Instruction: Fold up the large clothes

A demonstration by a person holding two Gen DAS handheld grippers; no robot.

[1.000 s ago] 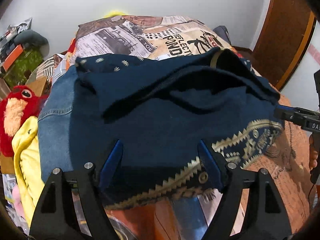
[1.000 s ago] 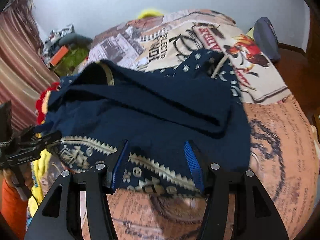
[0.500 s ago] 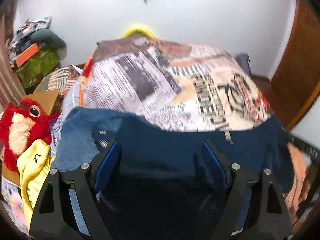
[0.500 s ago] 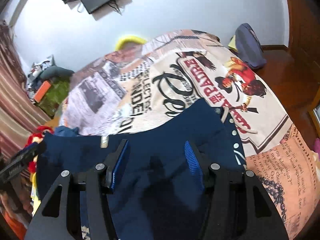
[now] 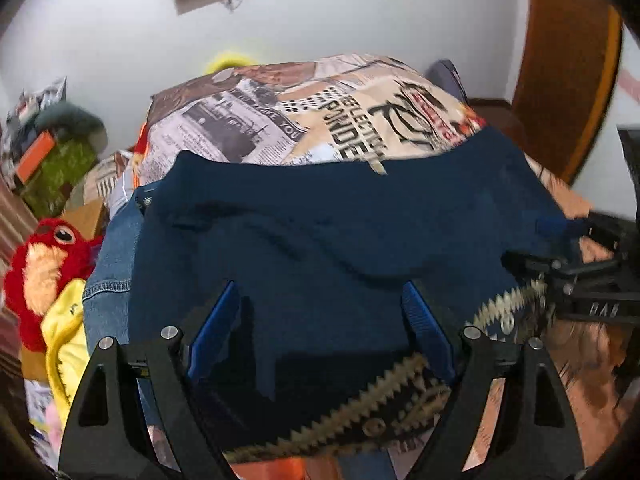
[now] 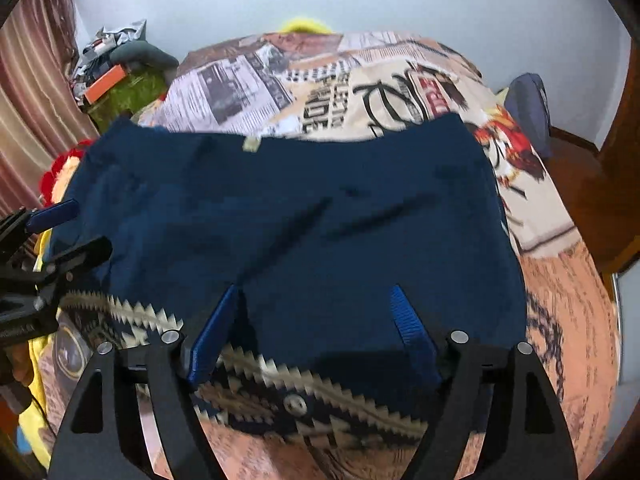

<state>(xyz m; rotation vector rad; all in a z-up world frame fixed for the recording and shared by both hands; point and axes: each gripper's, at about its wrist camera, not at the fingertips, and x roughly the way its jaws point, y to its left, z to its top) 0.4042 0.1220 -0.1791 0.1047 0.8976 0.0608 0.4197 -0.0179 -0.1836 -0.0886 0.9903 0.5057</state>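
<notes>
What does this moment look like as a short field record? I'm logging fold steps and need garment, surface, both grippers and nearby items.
garment: navy sweater spread flat, zigzag-patterned hem nearest the cameras
surface: bed with printed bedspread
left gripper: jaws open over the sweater, gripping nothing
right gripper: jaws open over the sweater, gripping nothing
beside sweater: denim garment, yellow cloth, red plush toy
fold state: lies smooth, few wrinkles
</notes>
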